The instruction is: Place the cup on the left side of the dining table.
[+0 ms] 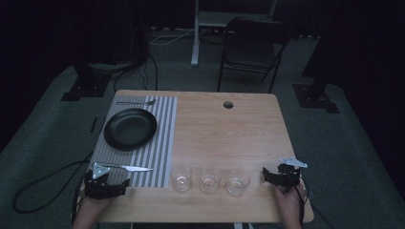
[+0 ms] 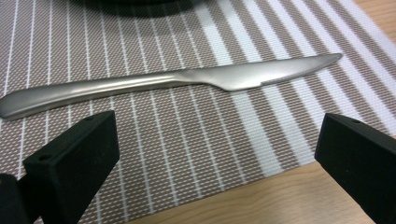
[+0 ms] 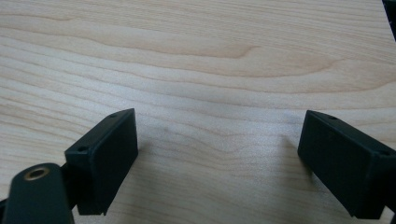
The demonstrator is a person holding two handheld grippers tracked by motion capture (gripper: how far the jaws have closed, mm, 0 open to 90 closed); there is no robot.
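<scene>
Your left gripper (image 2: 210, 154), jaws spread, faces the stiff, slick, flat steel table knife (image 2: 163, 84) lying on the striped placemat (image 2: 187, 154), so pinch its thicker handle, while your right gripper (image 3: 219, 158) hovers spread over bare counter (image 3: 210, 56).

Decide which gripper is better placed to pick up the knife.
Left. The left gripper sits open right beside the knife on the striped mat; the right gripper is past the three glasses, over bare table.

Dim room, grey carpet (image 1: 43, 129), folding chair (image 1: 250, 45) — wooden table (image 1: 229, 129)
</scene>
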